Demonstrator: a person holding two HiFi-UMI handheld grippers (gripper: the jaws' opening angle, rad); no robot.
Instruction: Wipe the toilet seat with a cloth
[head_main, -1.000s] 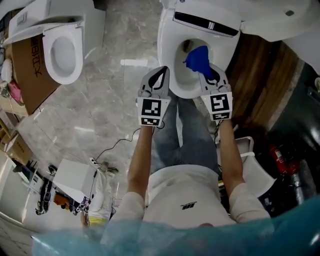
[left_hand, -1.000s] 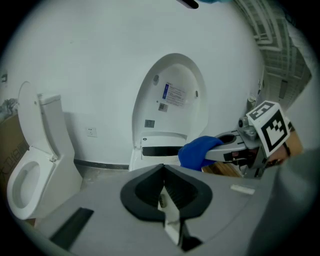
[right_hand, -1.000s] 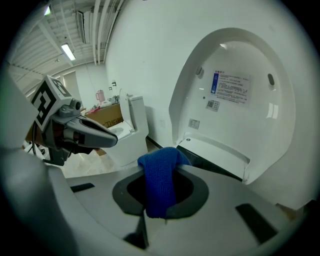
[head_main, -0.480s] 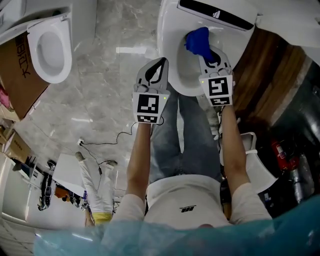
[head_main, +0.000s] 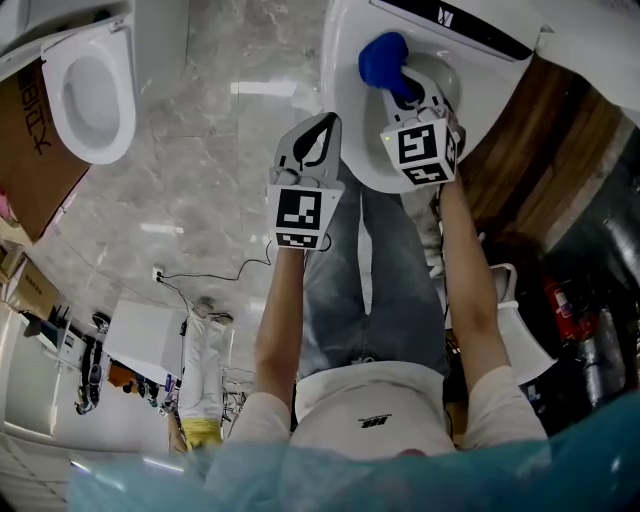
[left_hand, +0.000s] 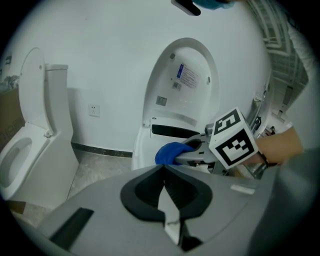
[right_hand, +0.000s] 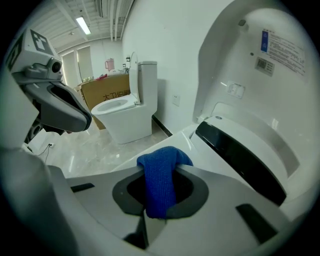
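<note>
Cloth (right_hand: 159, 184) is flopping soft and light; we're pinching its fold in the right gripper (head_main: 406, 86) over the seat (head_main: 345, 95), left gripper (left_hand: 164, 172) idling closed.

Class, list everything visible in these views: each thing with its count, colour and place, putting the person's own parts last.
White ceramic toilet with raised lid: one, white, straight ahead.
Blue woven cloth: one, blue, over that toilet's bowl.
Second white toilet: one, white, far left.
Brown cardboard box: one, brown, beside the second toilet.
Grey marble floor: one, grey, underfoot.
Left gripper: one, grey, shut, empty, beside the bowl.
Right gripper: one, grey, shut on the cloth.
</note>
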